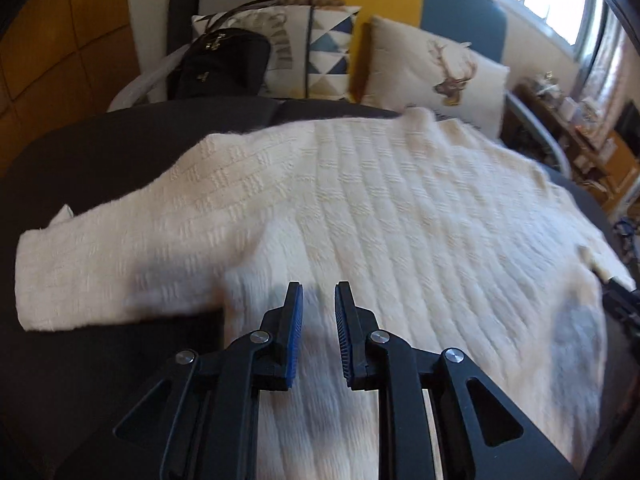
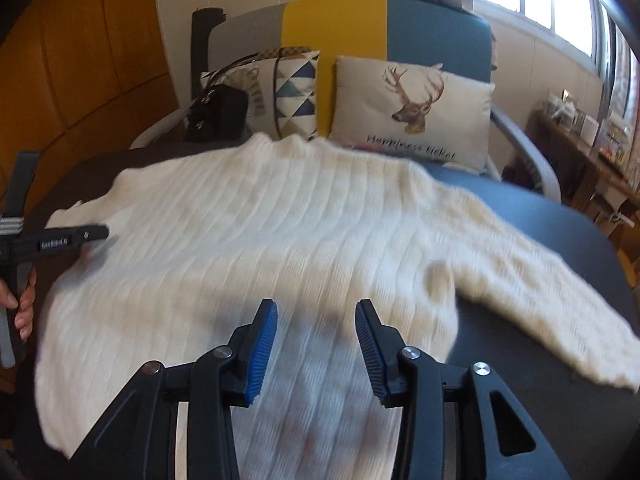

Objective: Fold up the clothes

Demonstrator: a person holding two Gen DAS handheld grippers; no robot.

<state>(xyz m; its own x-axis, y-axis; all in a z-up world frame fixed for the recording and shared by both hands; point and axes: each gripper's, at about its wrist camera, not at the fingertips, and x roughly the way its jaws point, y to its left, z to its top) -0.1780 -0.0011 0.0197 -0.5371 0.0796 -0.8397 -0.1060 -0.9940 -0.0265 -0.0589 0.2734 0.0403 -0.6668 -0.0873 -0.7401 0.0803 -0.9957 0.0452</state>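
Knit this thick on the sweater (image 1: 360, 208) worries me: both my left tool (image 1: 319, 312) and right tool (image 2: 316, 332) hang apart above it, empty. A shallow pinch could catch only the top layer and drag it askew across the tabletop (image 2: 560, 360).

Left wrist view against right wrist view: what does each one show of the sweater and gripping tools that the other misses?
Only the left wrist view shows the sweater's left sleeve lying flat to its cuff, and the left hand-held gripper from behind, jaws apart over the hem.

Only the right wrist view shows the right sleeve to its end, the right hand-held gripper with jaws wider apart, and the pillow's lettering.

Both show the white sweater spread flat, the deer pillow and the black bag.
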